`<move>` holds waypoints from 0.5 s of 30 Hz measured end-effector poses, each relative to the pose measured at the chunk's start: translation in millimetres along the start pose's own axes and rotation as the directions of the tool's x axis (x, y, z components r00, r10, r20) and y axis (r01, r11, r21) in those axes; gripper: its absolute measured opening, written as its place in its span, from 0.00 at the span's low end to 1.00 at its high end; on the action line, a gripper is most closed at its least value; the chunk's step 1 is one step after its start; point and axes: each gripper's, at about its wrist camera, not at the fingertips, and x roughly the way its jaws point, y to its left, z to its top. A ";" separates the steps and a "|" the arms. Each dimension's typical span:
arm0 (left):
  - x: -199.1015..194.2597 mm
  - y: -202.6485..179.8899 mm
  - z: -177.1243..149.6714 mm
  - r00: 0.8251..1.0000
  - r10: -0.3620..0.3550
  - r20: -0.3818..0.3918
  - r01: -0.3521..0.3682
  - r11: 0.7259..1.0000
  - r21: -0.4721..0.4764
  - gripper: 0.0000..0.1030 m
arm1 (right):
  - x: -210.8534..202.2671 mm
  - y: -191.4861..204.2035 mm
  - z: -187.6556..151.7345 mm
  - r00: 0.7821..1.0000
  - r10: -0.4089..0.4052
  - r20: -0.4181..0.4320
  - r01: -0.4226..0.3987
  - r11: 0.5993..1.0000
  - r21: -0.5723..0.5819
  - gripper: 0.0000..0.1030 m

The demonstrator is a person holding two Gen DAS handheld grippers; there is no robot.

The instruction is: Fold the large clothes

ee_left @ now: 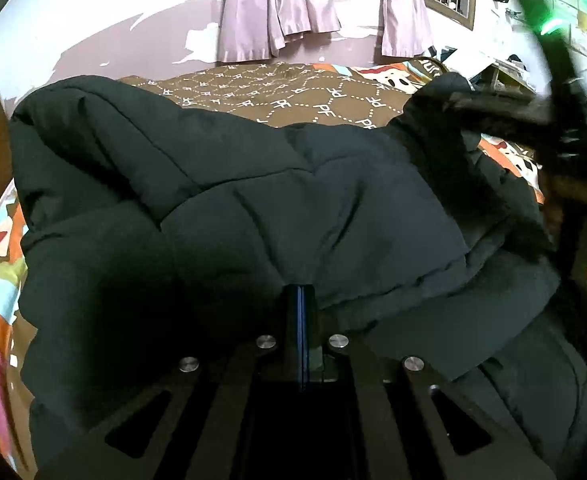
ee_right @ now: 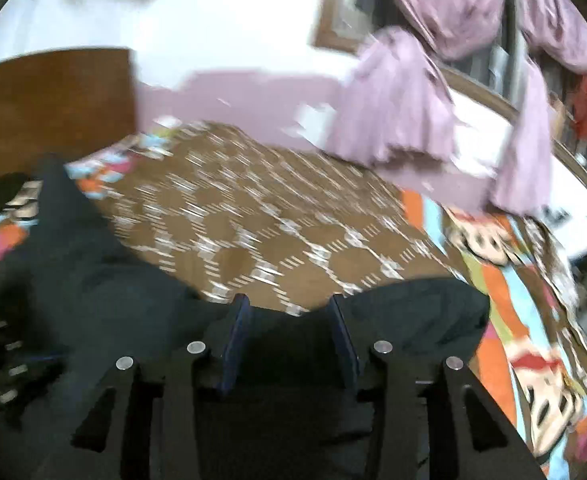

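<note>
One garment: black quilted jacket point(ee_left: 293, 208), spread in a bulky heap across the near half of the bed, its far edge humped up, a folded layer lying over the lower body.
Bed point(ee_left: 277, 96): brown patterned spread with cartoon borders, bare beyond the jacket up to the wall; ample flat room there for laying a fold.
Curtains point(ee_left: 277, 12): pink, hanging over the far bed edge, well apart from the jacket.
Headboard point(ee_right: 49, 96): brown wood on the left of the right wrist view; a limit on that side.
Step in hand: likely between folds, one flap laid over, right side just let go.
Left gripper point(ee_left: 300, 300): clenched tight, tips against the quilted fabric; whether any cloth is pinched, impossible to tell.
Right gripper point(ee_right: 289, 312): released, jaws apart above dark fabric, nothing pressed between the pads; view blurred.
Next move: probably a fresh hold on the jacket's far or right edge, then a carry across without dragging the laid layer.
</note>
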 end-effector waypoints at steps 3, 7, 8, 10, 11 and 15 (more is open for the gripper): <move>-7.0 0.3 0.6 0.999 -0.013 0.033 0.013 1.000 0.000 0.01 | 21.9 -17.6 -26.4 0.998 -0.022 -0.065 0.026 0.998 0.063 0.32; -49.9 0.8 -4.2 0.959 -0.109 0.263 0.117 0.993 -0.016 0.01 | 18.3 -32.9 -41.1 0.998 0.035 -0.055 -0.027 0.990 0.138 0.32; -57.2 2.3 -0.2 0.947 -0.107 0.303 0.123 0.992 -0.034 0.01 | 18.5 -32.5 -41.3 0.998 0.038 -0.058 -0.029 0.990 0.139 0.32; -66.4 4.8 18.6 0.926 -0.092 0.365 0.125 0.990 -0.068 0.01 | 14.7 -34.1 -45.9 0.998 0.037 -0.057 -0.028 0.990 0.141 0.32; -64.6 5.1 29.2 0.929 -0.072 0.364 0.104 0.992 -0.069 0.01 | 14.9 -34.2 -47.9 0.998 0.039 -0.058 -0.031 0.989 0.145 0.32; -41.9 19.8 63.1 0.952 0.083 0.295 -0.039 0.988 -0.149 0.01 | 12.2 -40.5 -54.8 0.995 0.084 -0.061 -0.070 0.976 0.206 0.32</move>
